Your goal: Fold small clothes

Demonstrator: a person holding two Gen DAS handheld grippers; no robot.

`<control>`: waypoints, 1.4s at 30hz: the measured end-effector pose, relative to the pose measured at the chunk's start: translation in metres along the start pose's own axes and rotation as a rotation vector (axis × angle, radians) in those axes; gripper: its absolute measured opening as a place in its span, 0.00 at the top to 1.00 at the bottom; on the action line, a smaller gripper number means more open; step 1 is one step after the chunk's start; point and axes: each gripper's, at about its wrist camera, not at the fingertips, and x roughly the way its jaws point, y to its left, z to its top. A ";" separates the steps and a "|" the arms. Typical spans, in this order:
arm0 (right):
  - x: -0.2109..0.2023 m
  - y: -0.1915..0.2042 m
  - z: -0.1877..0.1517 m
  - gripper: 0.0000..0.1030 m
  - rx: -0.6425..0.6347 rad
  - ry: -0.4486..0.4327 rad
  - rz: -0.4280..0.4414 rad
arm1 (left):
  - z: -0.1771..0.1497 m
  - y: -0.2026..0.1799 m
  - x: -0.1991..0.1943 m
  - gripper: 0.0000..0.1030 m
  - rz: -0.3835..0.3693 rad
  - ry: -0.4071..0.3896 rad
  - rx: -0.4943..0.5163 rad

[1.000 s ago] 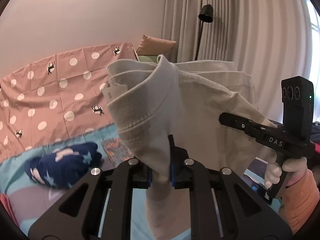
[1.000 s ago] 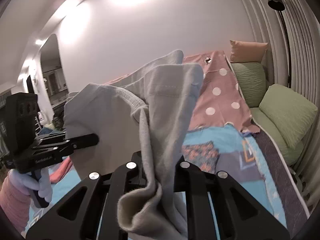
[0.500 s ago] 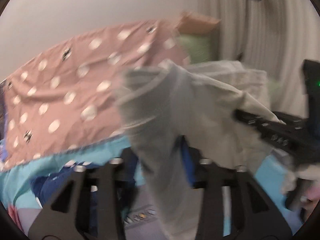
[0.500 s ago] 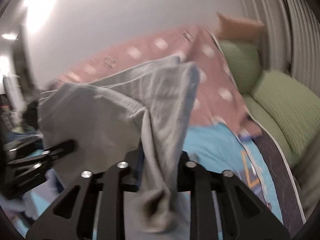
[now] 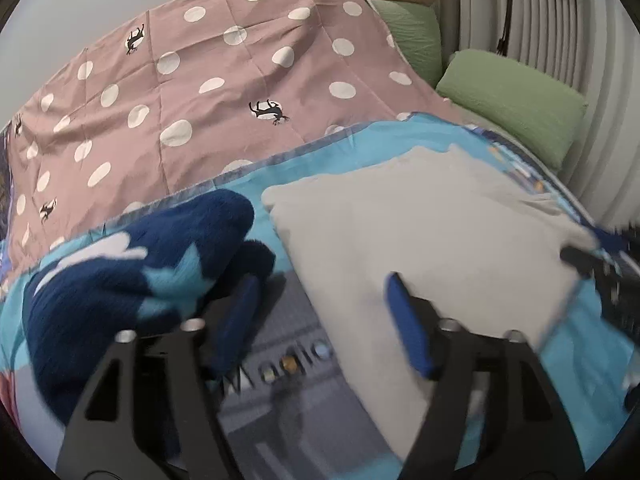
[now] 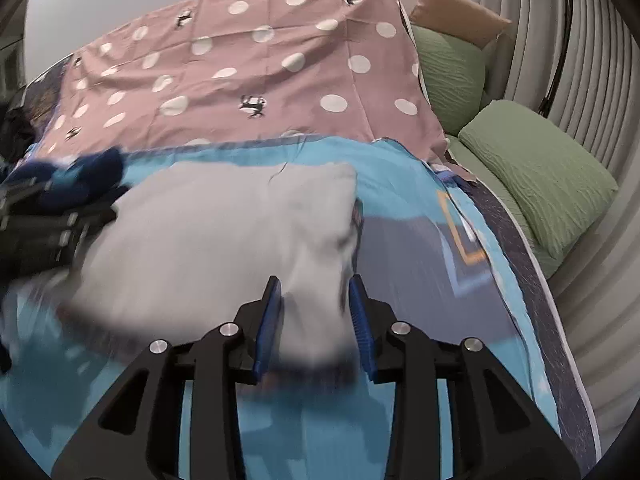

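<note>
Grey garment (image 5: 420, 240) spread on the bed's blue cover (image 6: 400, 184), left tongs (image 5: 320, 320) just opened wide, right tongs (image 6: 314, 320) opening, cloth between their pads, print reading "Magic" (image 5: 280, 368)

Ahead of you the folded garment (image 5: 420, 240) lies flat on the printed blanket (image 5: 448, 136). At its nine o'clock, just beside it, the star-patterned garment (image 5: 140, 276) sits bunched on the same blanket. At twelve o'clock, behind both, the dotted sheet (image 5: 224, 92) covers the far bed. At two o'clock the pillows (image 6: 536, 168) lie along the curtain (image 6: 592, 80), behind the blanket's right edge.
</note>
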 end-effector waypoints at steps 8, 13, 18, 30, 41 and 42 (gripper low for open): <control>-0.138 0.014 -0.085 0.12 0.202 -0.160 -0.051 | -0.071 -0.039 -0.128 0.08 -0.058 -0.147 0.010; -0.210 0.020 -0.115 0.12 0.282 -0.188 0.041 | -0.114 -0.055 -0.210 0.02 -0.050 -0.184 -0.044; -0.265 0.036 -0.127 0.12 0.252 -0.206 0.062 | -0.146 -0.076 -0.276 0.02 0.015 -0.190 -0.035; -0.341 0.053 -0.160 0.09 0.298 -0.203 0.102 | -0.193 -0.095 -0.380 0.02 0.076 -0.222 -0.051; -0.373 0.077 -0.173 0.08 0.245 -0.225 0.053 | -0.218 -0.096 -0.404 0.02 0.031 -0.213 -0.062; -0.374 0.079 -0.173 0.07 0.240 -0.228 0.050 | -0.220 -0.095 -0.405 0.02 0.028 -0.213 -0.065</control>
